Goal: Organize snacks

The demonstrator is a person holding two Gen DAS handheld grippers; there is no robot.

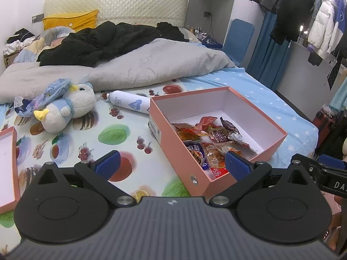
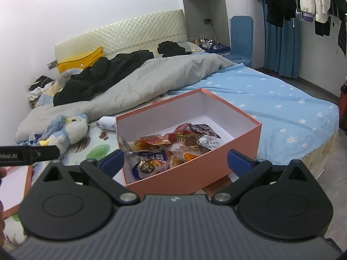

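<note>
A pink cardboard box (image 1: pixel 180 149) sits open on the bed, holding several snack packets (image 1: pixel 208 138). It also shows in the right wrist view (image 2: pixel 195 173), with the snack packets (image 2: pixel 169 147) piled at its near end. My left gripper (image 1: pixel 171 162) is open and empty, just above the box's near left corner. My right gripper (image 2: pixel 175 162) is open and empty, hovering over the box's near wall. The box lid (image 1: pixel 8 162) lies upturned on the bed at the far left, and it also shows in the right wrist view (image 2: pixel 15 186).
A plush penguin toy (image 1: pixel 69 108) and a white spray bottle (image 1: pixel 130 104) lie on the fruit-print sheet (image 1: pixel 112 134) left of the box. A grey duvet (image 1: pixel 130 65) and black clothes are heaped behind. Hanging coats (image 1: pixel 321 21) are at right.
</note>
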